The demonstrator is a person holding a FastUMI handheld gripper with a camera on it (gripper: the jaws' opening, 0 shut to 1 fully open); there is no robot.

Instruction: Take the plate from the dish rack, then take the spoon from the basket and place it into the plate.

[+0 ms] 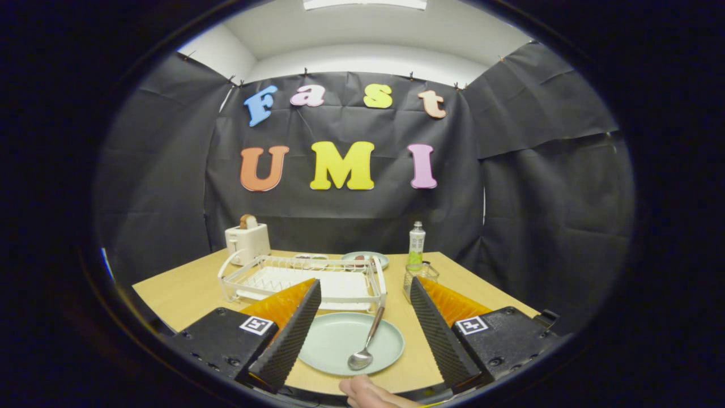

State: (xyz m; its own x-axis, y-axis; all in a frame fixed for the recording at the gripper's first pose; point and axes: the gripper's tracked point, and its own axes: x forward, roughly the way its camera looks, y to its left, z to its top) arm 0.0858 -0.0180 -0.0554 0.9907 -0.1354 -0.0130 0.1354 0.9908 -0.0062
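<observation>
Between the spread, empty fingers of the hand-held gripper [362, 323], a pale green round plate [340, 340] lies on the wooden table [187, 292]. A metal spoon [367, 343] rests in it, handle toward the white wire dish rack [294, 277]. The left finger hides the plate's left edge. Beyond the right finger stands a wire mesh basket [420, 276], partly hidden.

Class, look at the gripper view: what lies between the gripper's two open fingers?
In the gripper view, the open gripper frames a pale green round plate on the wooden table, with a metal spoon resting in it.
</observation>
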